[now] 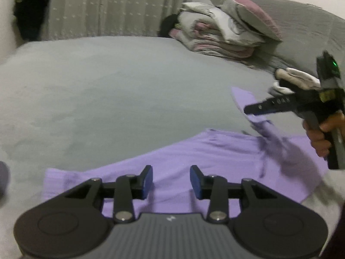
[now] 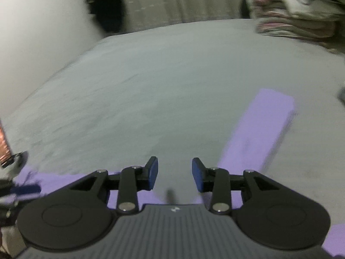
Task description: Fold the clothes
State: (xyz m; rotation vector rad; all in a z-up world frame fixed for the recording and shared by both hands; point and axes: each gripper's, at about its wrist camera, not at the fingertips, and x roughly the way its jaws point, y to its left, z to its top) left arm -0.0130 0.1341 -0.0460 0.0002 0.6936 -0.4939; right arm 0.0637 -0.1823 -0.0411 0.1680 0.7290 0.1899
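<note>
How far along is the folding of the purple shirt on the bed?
Early. The purple shirt lies spread on the grey bed, one sleeve stretched outward. Both the left tongs and right tongs are open, holding nothing. No finished fold shows; sleeves and body remain.

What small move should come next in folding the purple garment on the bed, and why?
Probably bring the right hand-held gripper onto the sleeve lying stretched across the grey bed. Both it and the left hand-held gripper are open and empty, and the purple garment looks unfolded.

Grey bed (image 1: 107,90) lies clear; stacked bedding (image 1: 220,30) blocks far-right corner.
</note>
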